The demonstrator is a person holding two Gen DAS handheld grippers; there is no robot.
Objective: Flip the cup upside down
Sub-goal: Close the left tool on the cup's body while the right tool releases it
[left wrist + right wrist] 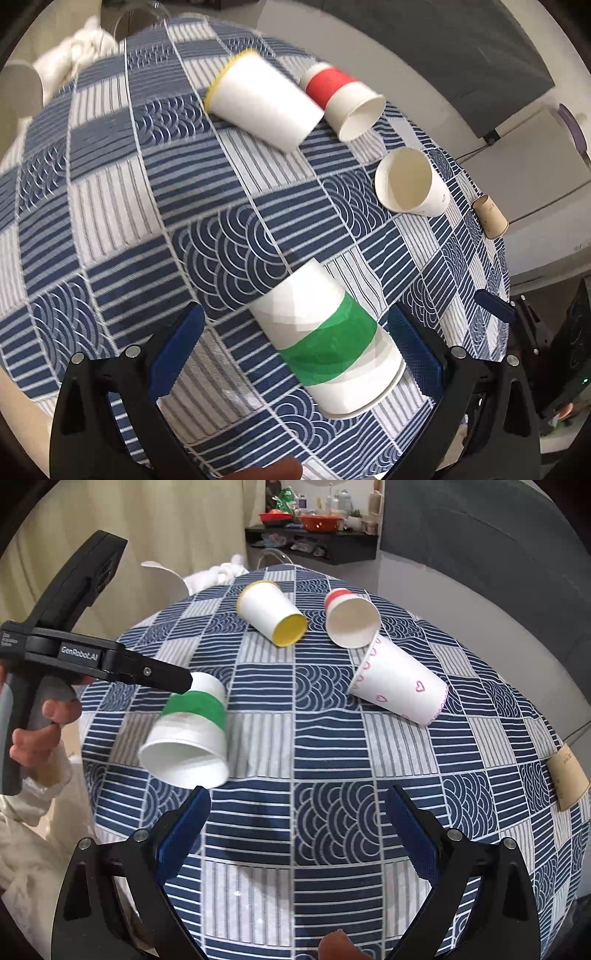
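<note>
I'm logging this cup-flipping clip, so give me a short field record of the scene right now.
surface: table under blue patterned tablecloth
green-banded cup: on its side, between the open fingers of the left gripper, not clamped
yellow-rimmed cup: on its side
red-banded cup: on its side
heart-print cup: on its side, touching the red-banded cup
right gripper: open, holding nothing
cups upside down: none

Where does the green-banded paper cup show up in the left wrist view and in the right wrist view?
Left wrist: green-banded cup lies low centre, on its side between the open left gripper fingers.
Right wrist: same cup at left of centre, mouth toward the camera.
Shared landmark: red-banded cup at the far side of the table.
</note>
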